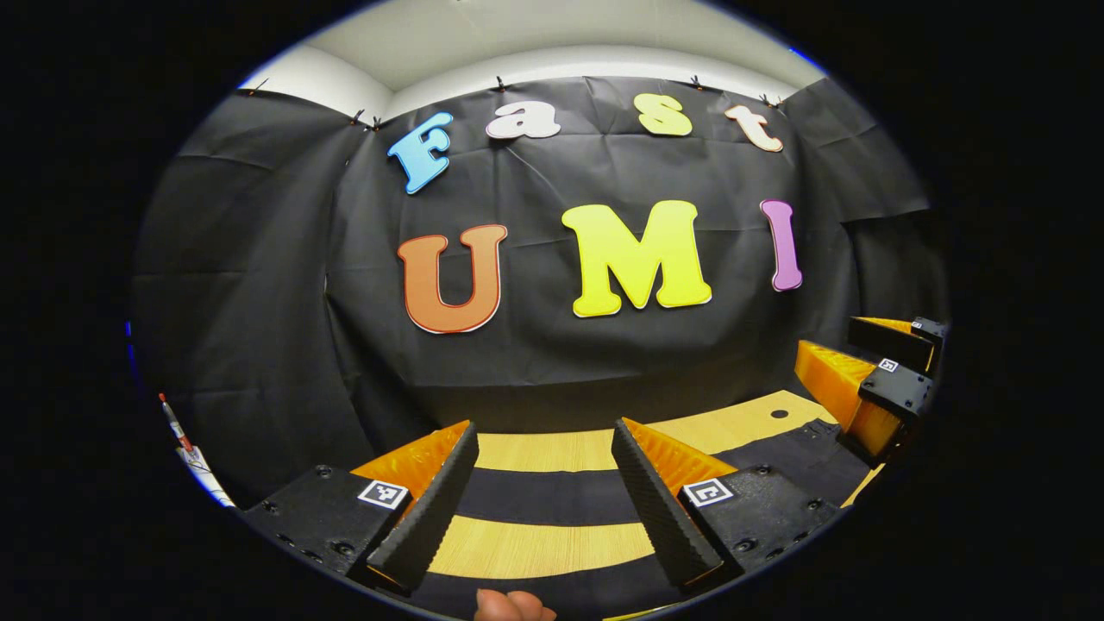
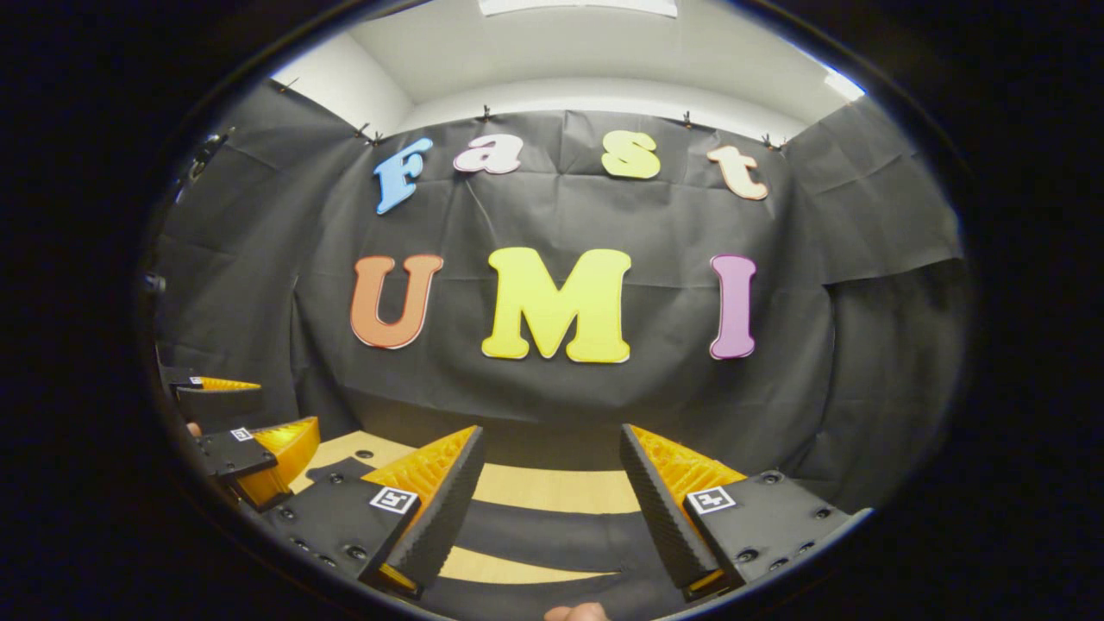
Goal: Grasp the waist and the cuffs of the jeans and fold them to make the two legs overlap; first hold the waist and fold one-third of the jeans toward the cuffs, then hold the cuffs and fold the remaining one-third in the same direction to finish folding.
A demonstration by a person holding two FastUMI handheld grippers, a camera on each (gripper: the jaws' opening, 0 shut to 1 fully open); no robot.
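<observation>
The dark jeans [image 1: 543, 496] lie flat on the light wooden table [image 1: 535, 450], and their legs show as dark bands with strips of wood between them. My left gripper [image 1: 543, 429] is open above them with nothing between its fingers. At the right of the left gripper view the right gripper [image 1: 880, 379] hovers over another dark part of the jeans. In the right gripper view the jeans [image 2: 552, 535] cross below my right gripper [image 2: 552, 431], which is open and holds nothing. The left gripper [image 2: 237, 435] appears at that view's left edge.
The black cloth wall closes off the far edge of the table [image 2: 552, 487]. A red pen [image 1: 175, 423] and a white sheet [image 1: 205, 473] sit at the far left. A fingertip [image 1: 509, 605] shows at the bottom. A small hole [image 1: 779, 414] marks the tabletop.
</observation>
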